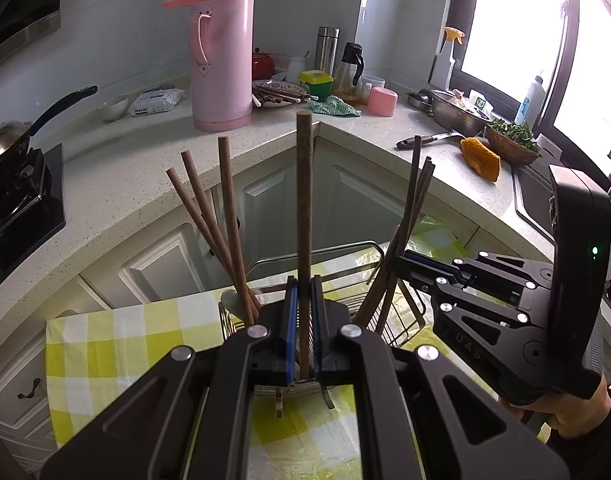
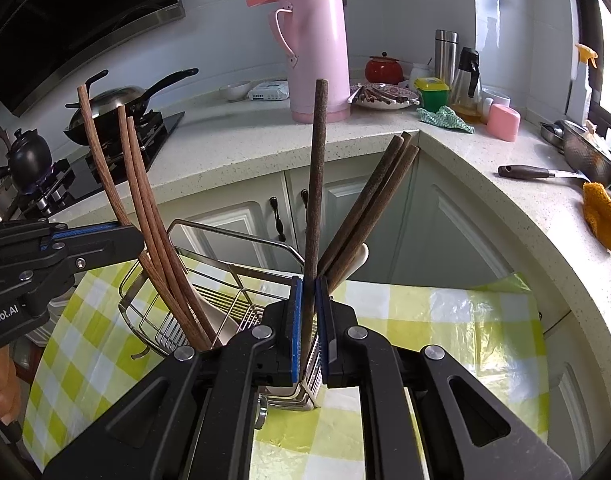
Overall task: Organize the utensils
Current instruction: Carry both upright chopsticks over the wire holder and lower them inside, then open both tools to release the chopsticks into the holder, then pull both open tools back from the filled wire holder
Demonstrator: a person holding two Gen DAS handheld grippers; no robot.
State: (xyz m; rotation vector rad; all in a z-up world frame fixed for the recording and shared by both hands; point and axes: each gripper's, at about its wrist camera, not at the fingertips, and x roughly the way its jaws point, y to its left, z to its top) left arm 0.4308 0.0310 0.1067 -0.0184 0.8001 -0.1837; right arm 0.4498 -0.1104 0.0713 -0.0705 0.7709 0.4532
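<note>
Standing in the wire rack (image 2: 233, 308): 8 chopsticks, 1 clamped in each gripper (image 1: 304, 332) (image 2: 310, 332).

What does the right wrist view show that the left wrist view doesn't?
Only the right wrist view shows the black kettle beside the stove and the cabinet door handles under the counter.

Only the left wrist view shows the basket of greens near the window and the white bottle on the sill.

Both show the wire utensil rack on the checked cloth, the pink thermos, and each gripper shut on an upright chopstick: left gripper on one chopstick, right gripper on another.
</note>
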